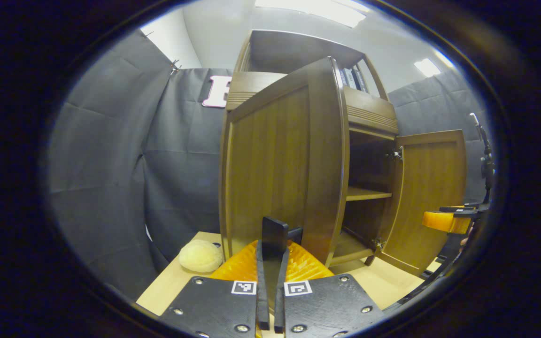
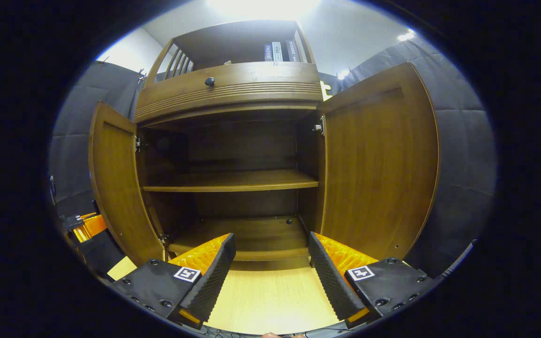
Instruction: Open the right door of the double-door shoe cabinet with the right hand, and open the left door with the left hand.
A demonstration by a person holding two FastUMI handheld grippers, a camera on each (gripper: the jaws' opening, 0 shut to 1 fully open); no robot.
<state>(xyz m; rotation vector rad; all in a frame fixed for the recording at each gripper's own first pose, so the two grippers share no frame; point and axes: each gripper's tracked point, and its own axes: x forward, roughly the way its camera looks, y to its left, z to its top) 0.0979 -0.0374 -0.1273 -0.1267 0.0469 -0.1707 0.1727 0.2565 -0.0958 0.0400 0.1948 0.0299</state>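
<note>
Both doors open | left hand-held gripper (image 1: 271, 244) closed — seemingly on left door's (image 1: 270, 173) edge | right hand-held gripper (image 2: 270, 263) spread

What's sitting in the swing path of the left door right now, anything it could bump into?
One thing sits close: a pale round lump lies on the table just beyond the left door, on its outer side. If the door swings wider, it might brush it. The left gripper, fingers together, sits near the door's lower edge.
</note>
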